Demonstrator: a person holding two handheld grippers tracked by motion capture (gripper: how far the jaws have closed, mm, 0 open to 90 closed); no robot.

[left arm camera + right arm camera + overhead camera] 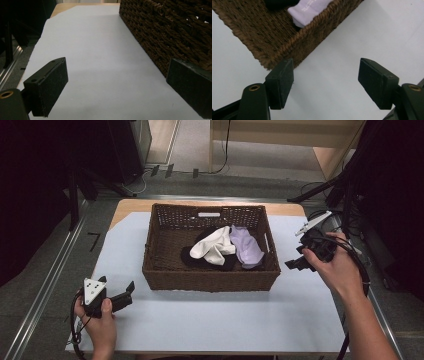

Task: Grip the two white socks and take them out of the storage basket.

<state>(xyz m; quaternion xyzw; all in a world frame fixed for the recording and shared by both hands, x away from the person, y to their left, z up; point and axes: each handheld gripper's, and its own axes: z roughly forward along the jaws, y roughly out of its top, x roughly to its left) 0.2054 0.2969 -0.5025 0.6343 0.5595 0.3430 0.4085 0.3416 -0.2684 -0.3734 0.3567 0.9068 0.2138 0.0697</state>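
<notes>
- The black cloth (192, 256) in the basket (210, 280), at the worktop's (210, 320) centre, is largely hidden under the white cloth (212, 245) and lilac cloth (246, 246).
- The right claw (295, 264), at three o'clock, is released, empty.
- The left claw (129, 292), at eight o'clock, is released, empty.

A brown wicker basket (162, 270) holds crumpled white (212, 246), lilac (246, 249) and black cloths (189, 256).

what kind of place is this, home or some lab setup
Most likely a lab or recording bench, not a home. The table wears a plain white sheet, dark stands and cables crowd its edges, and a person holds the left gripper and the right gripper beside a wicker basket of socks.
</notes>
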